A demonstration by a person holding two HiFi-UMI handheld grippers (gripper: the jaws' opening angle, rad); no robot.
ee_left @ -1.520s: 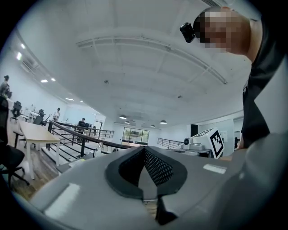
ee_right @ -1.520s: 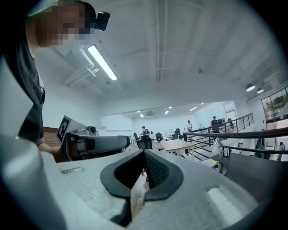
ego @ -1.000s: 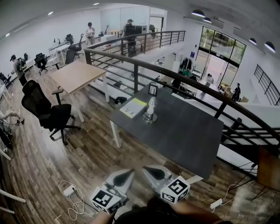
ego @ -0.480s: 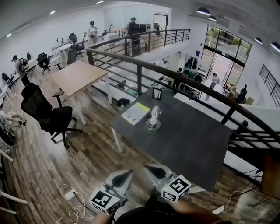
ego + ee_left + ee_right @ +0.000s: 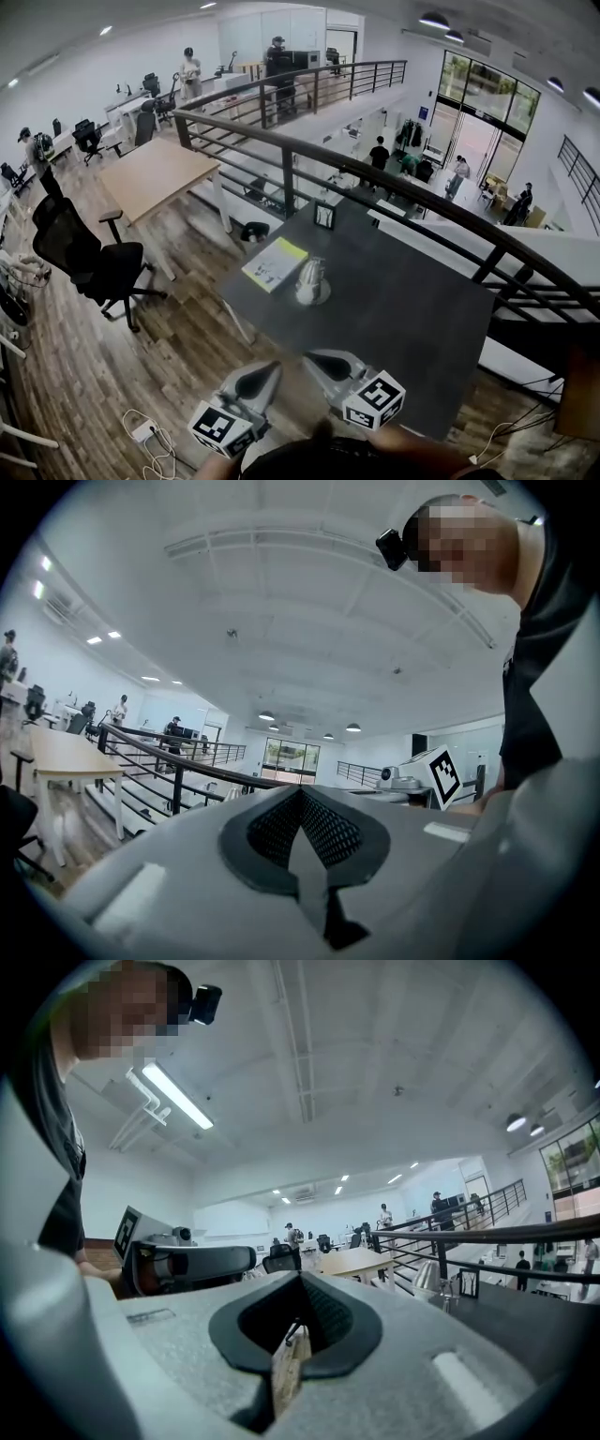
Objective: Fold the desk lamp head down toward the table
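Hovering just short of the near edge of the dark bench [image 5: 422, 309], the left gripper [image 5: 268, 372] and right gripper [image 5: 317, 360] each have their fingers pressed together on nothing. The desk lamp [image 5: 312, 279] stands on its round base well apart from them at twelve o'clock, toward the bench's middle; a yellow-and-white booklet [image 5: 274, 262] lies just beside it at ten o'clock; a small frame [image 5: 324, 216] stands beyond at twelve. The lamp looks light, so pushing its head with the base unbraced would likely slide or tip it toward the frame; closed tips could skid off the rounded head; its hinge is too small to read, so forcing the wrong way could strain the joint.
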